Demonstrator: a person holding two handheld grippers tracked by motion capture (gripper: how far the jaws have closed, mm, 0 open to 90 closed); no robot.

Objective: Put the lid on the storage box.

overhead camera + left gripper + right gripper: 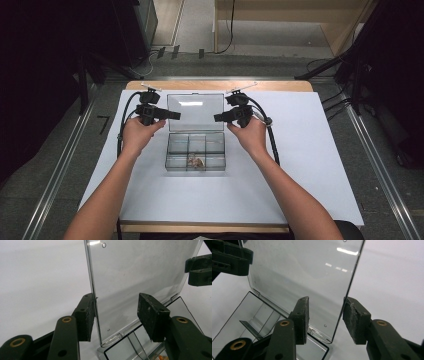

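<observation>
Standing open behind its clear compartment box [195, 151] at the middle of the white table [310, 165], the transparent lid [195, 111] is being flanked by both grippers. Left gripper [116, 315] and right gripper [325, 318] are each straddling a side edge, jaws half-wide, pads not yet clamping. Small brownish items [196, 162] are lying in a near compartment. Closing the lid seems to be what is left.

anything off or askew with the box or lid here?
Nothing stands out. The clear box sits square on the white table, its lid open and intact. A few small orange-brown bits lie inside one front compartment. Left claw and right claw straddle the lid's edges.
</observation>
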